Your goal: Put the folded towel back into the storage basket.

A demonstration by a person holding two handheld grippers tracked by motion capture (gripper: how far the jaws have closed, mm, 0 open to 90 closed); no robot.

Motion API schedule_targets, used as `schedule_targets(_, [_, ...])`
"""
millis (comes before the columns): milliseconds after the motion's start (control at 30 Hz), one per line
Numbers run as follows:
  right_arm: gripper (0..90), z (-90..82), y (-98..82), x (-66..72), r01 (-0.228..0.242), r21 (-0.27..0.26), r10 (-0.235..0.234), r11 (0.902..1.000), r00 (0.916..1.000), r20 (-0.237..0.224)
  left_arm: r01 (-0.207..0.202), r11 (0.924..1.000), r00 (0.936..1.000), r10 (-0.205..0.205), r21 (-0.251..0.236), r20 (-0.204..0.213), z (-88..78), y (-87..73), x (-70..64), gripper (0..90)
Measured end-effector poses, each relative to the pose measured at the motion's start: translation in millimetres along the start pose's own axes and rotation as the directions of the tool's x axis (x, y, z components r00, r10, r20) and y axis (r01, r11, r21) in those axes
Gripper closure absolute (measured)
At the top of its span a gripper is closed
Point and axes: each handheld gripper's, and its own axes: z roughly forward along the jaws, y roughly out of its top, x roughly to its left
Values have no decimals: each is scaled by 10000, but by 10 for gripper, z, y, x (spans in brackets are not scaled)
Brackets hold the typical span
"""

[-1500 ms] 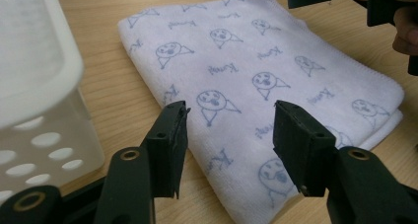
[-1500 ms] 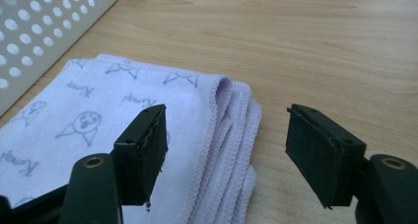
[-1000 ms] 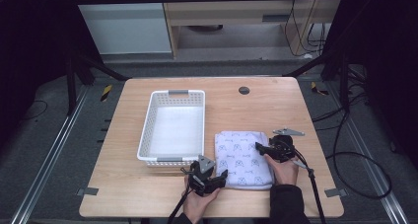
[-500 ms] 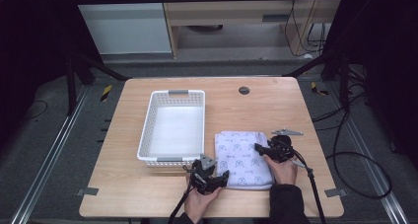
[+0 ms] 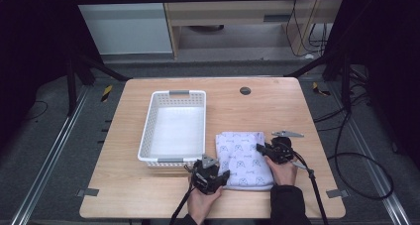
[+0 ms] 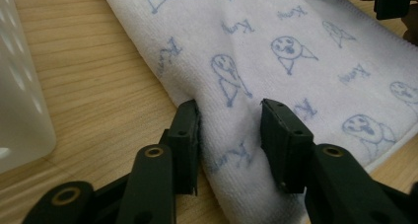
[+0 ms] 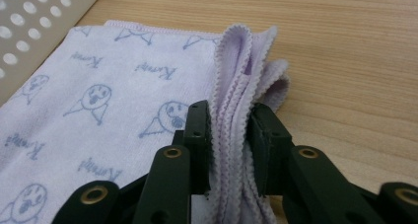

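**White basket empty, towel not yet lifted**

White basket [image 5: 173,128] sits empty at left; beside it the folded towel [image 5: 242,158] lies on the table [image 5: 277,106] (presumably basket-bound); left gripper [image 6: 230,130] straddles its fold, jaws apart; right gripper [image 7: 229,130] pinches its layered edge.

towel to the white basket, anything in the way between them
Nothing visible. The folded towel lies on the table right beside the white basket, whose inside looks empty. The left hand-held gripper straddles the towel's near edge with jaws apart, and the right hand-held gripper pinches its far edge layers.
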Motion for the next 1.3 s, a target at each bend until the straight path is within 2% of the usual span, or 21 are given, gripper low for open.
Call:
schedule_targets(100, [746, -11, 13, -11, -162, -10, 162, 9999, 9998, -110, 7, 9998, 10000, -6, -190, 50, -10, -8, 2, 675])
schedule_targets(300, [754, -74, 34, 31, 42, -386, -43, 9992, 10000, -12, -162, 9985, 9998, 170, -521, 140, -52, -9, 2, 736])
schedule_targets(500, [755, -241, 100, 118, 252, -866, -268, 9959, 9995, -168, -301, 9955, 9991, 325, -903, 261, -197, 47, -14, 742])
schedule_targets(733, [755, -440, 210, 234, 632, -1389, -646, 9883, 9979, -53, -704, 9900, 9970, 736, -1226, 219, -375, 172, -50, 742])
schedule_targets(1100, [755, -602, 357, 345, 779, -1858, -768, 9795, 9970, 135, -1129, 9823, 9934, 1148, -1492, 43, -525, 352, -78, 741])
schedule_targets(1300, [756, -699, 451, 410, 774, -2263, -763, 9710, 9970, 133, -1305, 9767, 9912, 1326, -1703, 8, -624, 461, -90, 741])
